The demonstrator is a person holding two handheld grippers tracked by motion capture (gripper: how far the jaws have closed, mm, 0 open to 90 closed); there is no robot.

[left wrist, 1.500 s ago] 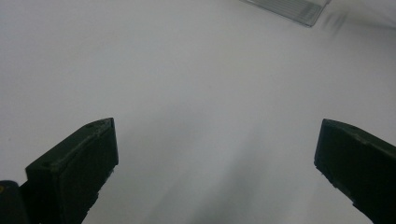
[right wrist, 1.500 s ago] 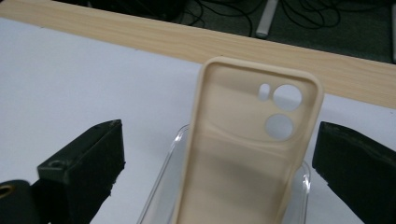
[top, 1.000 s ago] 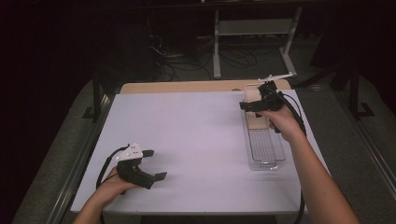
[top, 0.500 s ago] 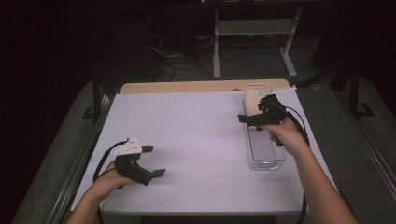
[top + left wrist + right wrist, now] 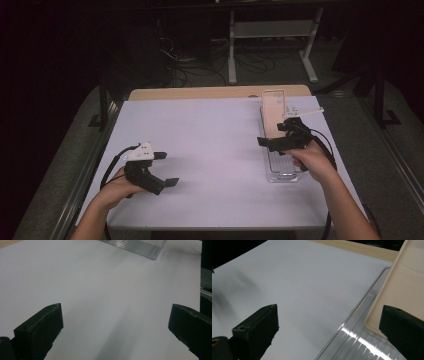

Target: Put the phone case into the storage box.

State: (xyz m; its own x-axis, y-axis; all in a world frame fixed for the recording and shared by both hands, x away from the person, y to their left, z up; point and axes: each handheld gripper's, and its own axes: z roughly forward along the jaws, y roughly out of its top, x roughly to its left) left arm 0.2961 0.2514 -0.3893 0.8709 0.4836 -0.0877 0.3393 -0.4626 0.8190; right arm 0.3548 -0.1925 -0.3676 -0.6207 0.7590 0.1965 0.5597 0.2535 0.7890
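We judged it barely begun — right gripper (image 5: 274, 142), jaws wide, hovered over the clear tray (image 5: 280, 172) with the beige lid (image 5: 273, 112) ungrasped — left gripper (image 5: 167, 169) open, idle.

The worktop (image 5: 215, 150) is lying under a white sheet, with a strip of bare pale wood (image 5: 200, 93) showing along its far edge. Beyond that far edge the room is sitting in near darkness. A light grey stand (image 5: 270, 30) with 2 legs and a low shelf is standing on the grey floor (image 5: 350, 95) behind the worktop's far right corner. Tangled dark cables (image 5: 195, 62) are lying on the floor behind the worktop's far edge. Black metal frames (image 5: 102, 100) are flanking the worktop's left and right sides.
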